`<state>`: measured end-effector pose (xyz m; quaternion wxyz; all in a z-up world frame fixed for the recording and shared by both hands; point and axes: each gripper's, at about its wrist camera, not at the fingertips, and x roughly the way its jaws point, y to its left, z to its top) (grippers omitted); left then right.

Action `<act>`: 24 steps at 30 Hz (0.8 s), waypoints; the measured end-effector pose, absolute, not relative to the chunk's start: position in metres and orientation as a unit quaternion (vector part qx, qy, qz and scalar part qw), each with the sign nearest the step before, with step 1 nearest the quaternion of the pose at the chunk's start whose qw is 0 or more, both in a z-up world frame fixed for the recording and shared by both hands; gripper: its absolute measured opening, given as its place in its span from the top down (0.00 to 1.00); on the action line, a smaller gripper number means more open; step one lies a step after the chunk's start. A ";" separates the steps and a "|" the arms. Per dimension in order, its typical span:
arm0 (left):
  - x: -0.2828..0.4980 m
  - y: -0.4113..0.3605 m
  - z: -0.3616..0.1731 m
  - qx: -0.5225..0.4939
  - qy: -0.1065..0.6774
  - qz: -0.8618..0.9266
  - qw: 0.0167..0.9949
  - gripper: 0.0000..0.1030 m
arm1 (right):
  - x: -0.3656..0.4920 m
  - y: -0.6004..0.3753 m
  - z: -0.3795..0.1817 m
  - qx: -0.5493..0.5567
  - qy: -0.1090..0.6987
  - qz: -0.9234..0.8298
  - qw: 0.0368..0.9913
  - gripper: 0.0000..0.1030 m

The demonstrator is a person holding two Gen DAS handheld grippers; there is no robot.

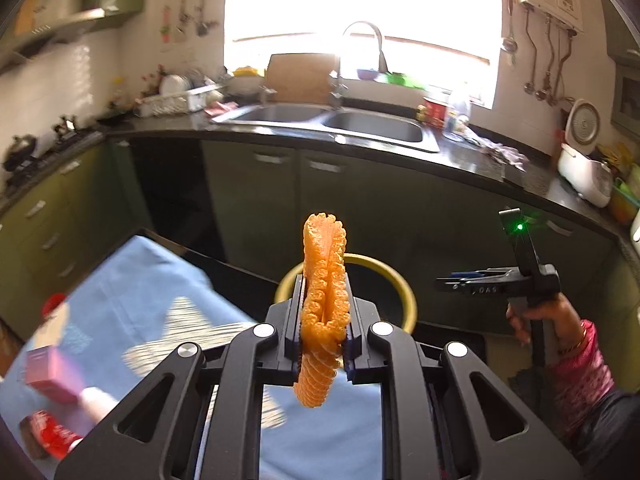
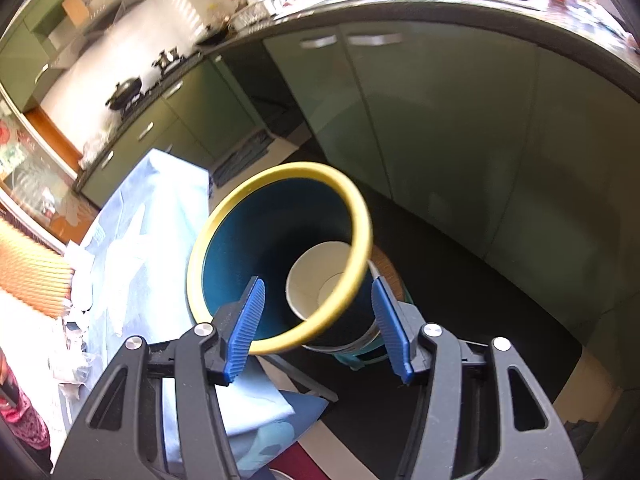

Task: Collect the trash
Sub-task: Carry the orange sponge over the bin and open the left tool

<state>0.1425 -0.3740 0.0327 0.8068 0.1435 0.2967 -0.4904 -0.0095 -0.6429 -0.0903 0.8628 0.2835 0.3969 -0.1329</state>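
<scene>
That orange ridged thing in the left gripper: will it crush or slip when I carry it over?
The orange ridged piece looks folded between the left gripper's pads, so probably soft and light. Its ridges likely resist slipping. It should drop easily into the yellow-rimmed bin.

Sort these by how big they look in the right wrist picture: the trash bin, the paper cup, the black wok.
1. trash bin, biggest
2. paper cup, inside the bin
3. black wok, smallest, but it is far away, so its real size is unsure

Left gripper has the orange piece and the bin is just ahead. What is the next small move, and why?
Probably ease the left gripper forward over the yellow-rimmed bin, then open. The orange piece is clamped, but the rim lies beyond the fingertips; a paper cup is already inside.
</scene>
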 end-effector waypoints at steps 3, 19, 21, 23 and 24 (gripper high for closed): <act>0.144 -0.422 0.012 0.130 0.326 -0.498 0.793 0.84 | -0.022 -0.652 -0.095 0.294 0.386 -0.136 0.864 0.45; 0.190 -0.555 -0.112 0.097 0.406 -0.403 0.815 0.48 | -0.037 -0.666 -0.120 0.327 0.370 -0.139 0.858 0.41; 0.194 -0.558 -0.118 0.097 0.405 -0.389 0.822 0.39 | -0.038 -0.664 -0.121 0.328 0.367 -0.140 0.859 0.41; 0.198 -0.553 -0.116 0.092 0.410 -0.384 0.822 0.35 | -0.037 -0.663 -0.120 0.327 0.364 -0.140 0.861 0.41; 0.197 -0.546 -0.113 0.086 0.411 -0.382 0.823 0.34 | -0.037 -0.662 -0.120 0.326 0.362 -0.141 0.862 0.40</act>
